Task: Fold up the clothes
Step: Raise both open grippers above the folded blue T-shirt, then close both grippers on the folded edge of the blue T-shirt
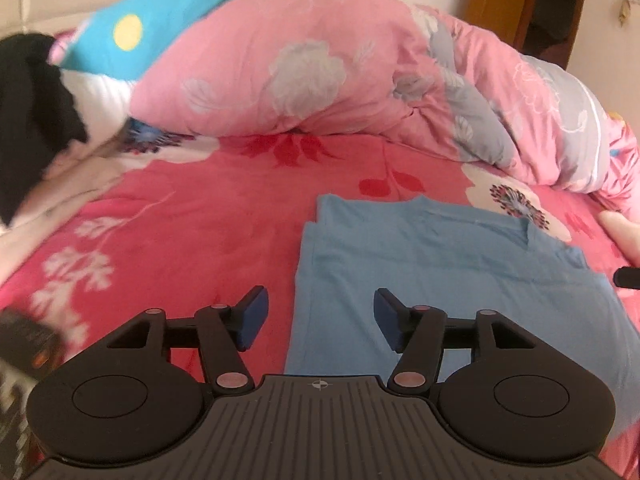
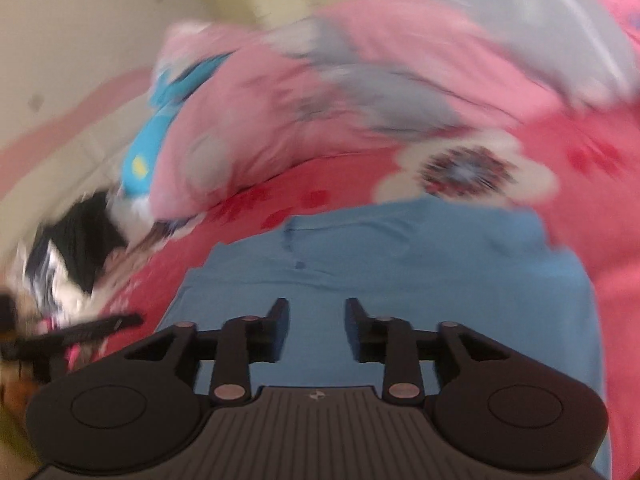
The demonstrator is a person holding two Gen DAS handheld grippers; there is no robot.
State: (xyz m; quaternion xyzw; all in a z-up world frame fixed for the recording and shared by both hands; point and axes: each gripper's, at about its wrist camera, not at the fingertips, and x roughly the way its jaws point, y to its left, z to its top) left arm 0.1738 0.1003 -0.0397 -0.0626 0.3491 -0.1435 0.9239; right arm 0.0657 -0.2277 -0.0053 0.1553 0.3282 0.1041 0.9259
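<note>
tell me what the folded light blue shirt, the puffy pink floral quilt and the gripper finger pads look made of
Folded light blue shirt: looks like soft matte knit, probably cotton jersey; it lies flat with faint creases and a ribbed-looking neckline.
Puffy pink floral quilt: woven printed cover over thick filling, judging by its rounded bulges.
Left gripper finger pads: dark blue, matte, likely rubber or foam on black plastic; uncertain.

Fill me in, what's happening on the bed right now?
A person with two handheld grippers is folding clothes on a red floral bedsheet. A blue T-shirt lies flat, already partly folded. The left gripper and right gripper are both open above it, holding nothing. A pink quilt is heaped behind it.
</note>
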